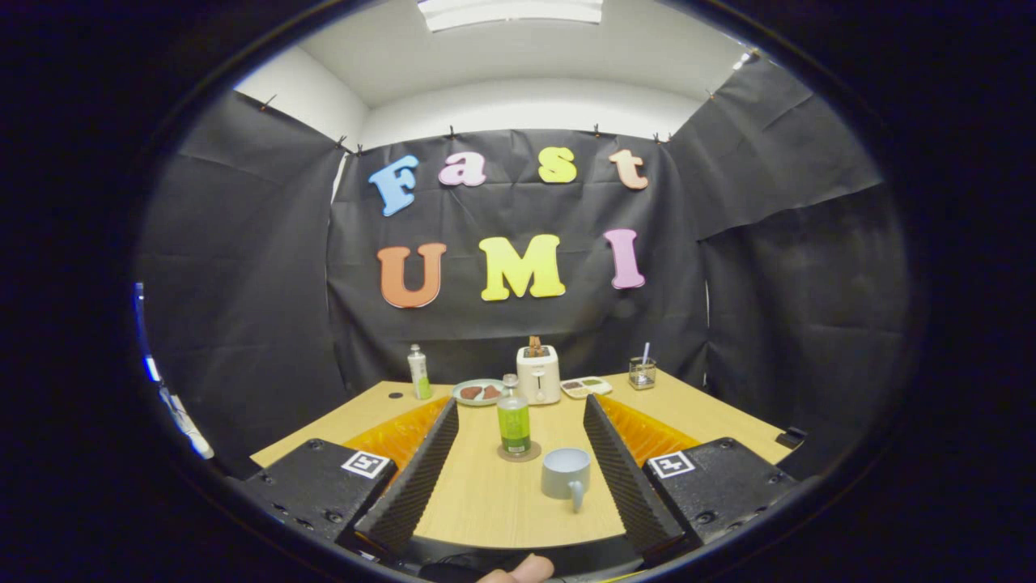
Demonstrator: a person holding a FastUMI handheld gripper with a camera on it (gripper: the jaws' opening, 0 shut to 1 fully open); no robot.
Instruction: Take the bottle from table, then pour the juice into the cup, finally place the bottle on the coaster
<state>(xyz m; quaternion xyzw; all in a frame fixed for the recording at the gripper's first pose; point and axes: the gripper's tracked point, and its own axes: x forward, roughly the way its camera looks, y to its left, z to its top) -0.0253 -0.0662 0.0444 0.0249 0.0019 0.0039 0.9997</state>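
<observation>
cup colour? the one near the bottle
Pale grey-blue cup, with a matching handle, clearest in the gripper view, between the open tool fingers, nearer than the bottle.

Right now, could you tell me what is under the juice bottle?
The bottle stands on a round coaster; its rim shows around the base, its middle is covered. The cup sits nearer. The gripper fingers are open, touching nothing.

Bottle [513, 421] on coaster [519, 453], cup [566, 474] beside, between open-spread tongs [518, 425].
</observation>
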